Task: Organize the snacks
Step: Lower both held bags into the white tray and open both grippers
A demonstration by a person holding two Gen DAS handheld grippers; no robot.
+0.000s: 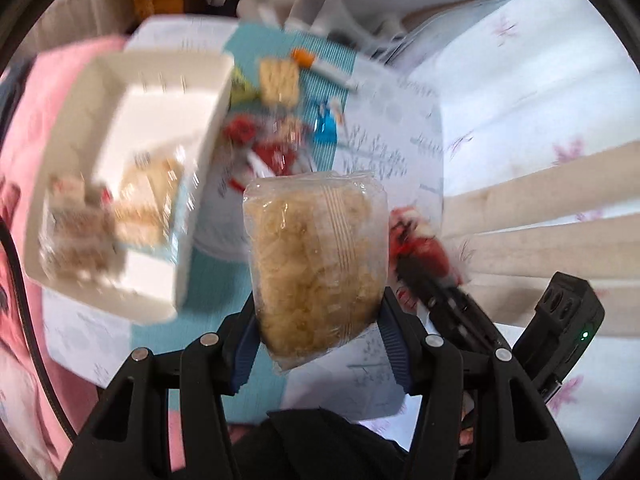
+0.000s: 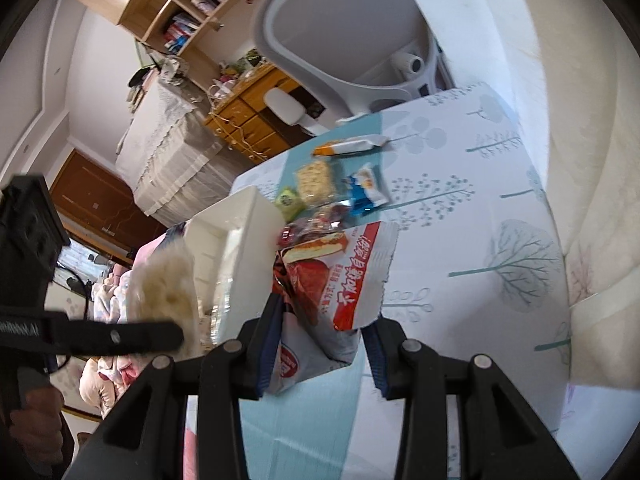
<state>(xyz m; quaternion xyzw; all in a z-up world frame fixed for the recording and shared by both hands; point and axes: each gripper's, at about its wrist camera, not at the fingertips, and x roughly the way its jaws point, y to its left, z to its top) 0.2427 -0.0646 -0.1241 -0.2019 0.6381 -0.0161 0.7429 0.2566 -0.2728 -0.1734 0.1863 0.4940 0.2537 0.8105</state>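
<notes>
My left gripper is shut on a clear pack of beige crisp noodles, held up above the table. Left of it lies an open white box with several snack packs in its near end. My right gripper is shut on a red-and-white cake packet; it also shows in the left wrist view with the red packet. Loose on the cloth are a second noodle pack, an orange-white bar, a blue packet, a green packet and a dark red packet.
The table wears a white and teal cloth with a tree print. A white chair stands at its far edge, with a wooden desk and bookshelf behind. Pink bedding lies left of the box. A hand grips the left tool.
</notes>
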